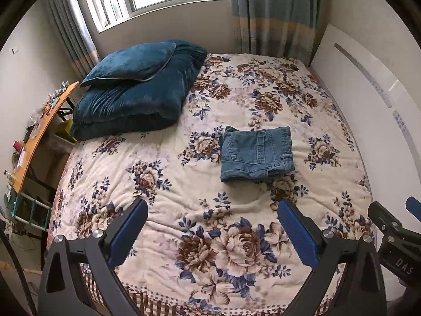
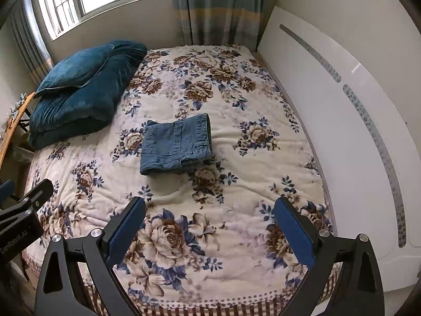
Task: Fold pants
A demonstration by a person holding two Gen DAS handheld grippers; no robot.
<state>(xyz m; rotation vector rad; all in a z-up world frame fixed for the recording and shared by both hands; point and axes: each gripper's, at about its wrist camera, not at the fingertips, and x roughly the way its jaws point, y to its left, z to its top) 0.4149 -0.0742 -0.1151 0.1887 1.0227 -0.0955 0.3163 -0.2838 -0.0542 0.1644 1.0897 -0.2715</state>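
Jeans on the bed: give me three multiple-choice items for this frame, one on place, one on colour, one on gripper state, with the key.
1. Where do the jeans lie?
A. On the floral bedspread, apart from the bedding pile
B. On top of the pillow
C. On the wooden side table

2. What colour is the pillow on the folded quilt?
A. White
B. Dark teal blue
C. Red

3. How do the left gripper and right gripper stand?
A. Both shut on denim
B. One open, one shut
C. Both open, holding nothing

Key: 1 A, the folded bundle sits mid-bed on the flowered cover; 2 B, pillow and quilt share the same deep teal; 3 C, each wrist view shows its blue pads spread wide over bare bedspread.
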